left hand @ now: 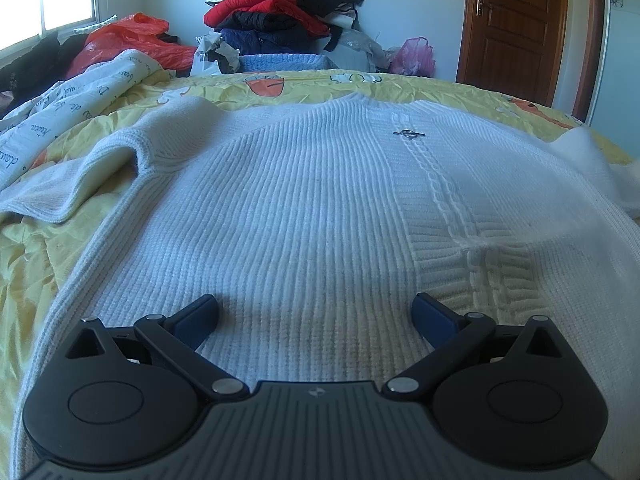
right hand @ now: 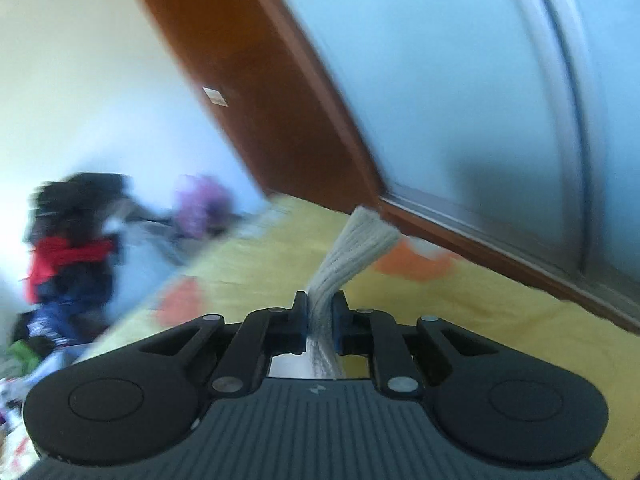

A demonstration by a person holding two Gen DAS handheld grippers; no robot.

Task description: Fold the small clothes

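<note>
The white knit sweater [left hand: 304, 200] lies flat on the yellow bedspread [left hand: 36, 264], soft and floppy (likely stretchy). The left gripper [left hand: 316, 312] hovers wide open over its near hem. The right gripper [right hand: 320, 320] pinches a ribbed cuff [right hand: 356, 248]; cuffs and hem look like the best holds.

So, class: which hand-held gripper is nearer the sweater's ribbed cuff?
Right. The right hand-held gripper is shut on the cuff; the left hand-held gripper hovers open over the sweater's body.

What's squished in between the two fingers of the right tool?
A ribbed white strip of the sweater, pinched between the right tool's closed fingers. The right wrist view shows it.
</note>
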